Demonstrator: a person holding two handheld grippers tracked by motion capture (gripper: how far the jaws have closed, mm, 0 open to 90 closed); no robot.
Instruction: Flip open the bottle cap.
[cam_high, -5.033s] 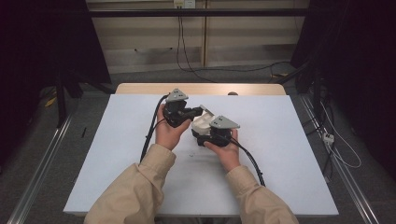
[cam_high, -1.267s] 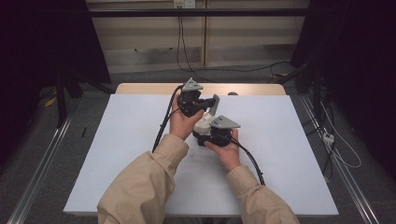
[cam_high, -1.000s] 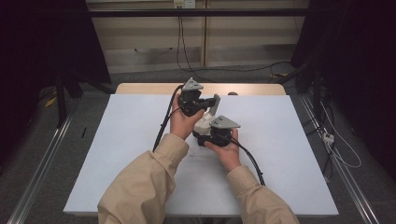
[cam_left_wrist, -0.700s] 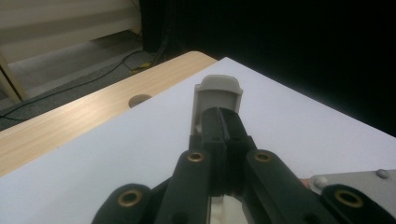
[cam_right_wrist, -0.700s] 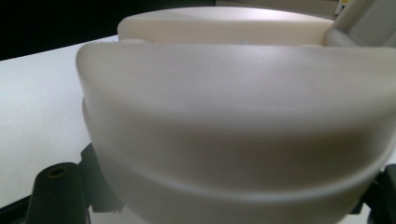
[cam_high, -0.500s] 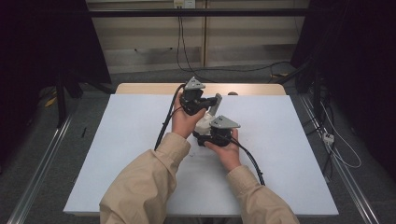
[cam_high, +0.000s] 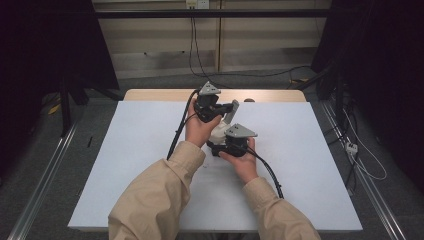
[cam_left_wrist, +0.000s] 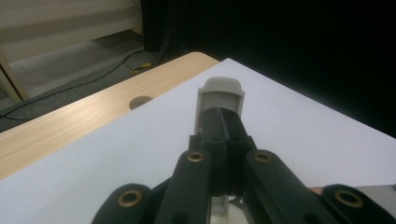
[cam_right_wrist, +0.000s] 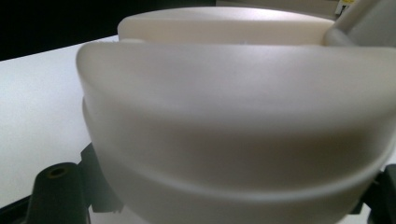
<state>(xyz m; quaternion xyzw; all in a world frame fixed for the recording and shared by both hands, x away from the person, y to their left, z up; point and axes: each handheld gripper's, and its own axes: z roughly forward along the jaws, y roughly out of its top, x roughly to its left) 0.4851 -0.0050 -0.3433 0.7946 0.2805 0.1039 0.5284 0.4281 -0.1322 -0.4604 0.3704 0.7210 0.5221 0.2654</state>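
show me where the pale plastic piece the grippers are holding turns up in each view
High view: the pale plastic piece sits mid-table, between the left gripper above it and the right gripper below it.
Left gripper view: its flat grey tab stands up at centre, pinched between the shut black jaws.
Right gripper view: its rounded cream body looms close across most of the picture.
Shared landmark: the white table top.

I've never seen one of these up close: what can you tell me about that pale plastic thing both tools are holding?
The cream plastic flip-lid case looks smooth and rounded. It sits mid-table with its grey lid flap raised, pinched by the left gripper; the right gripper clamps its rounded base.
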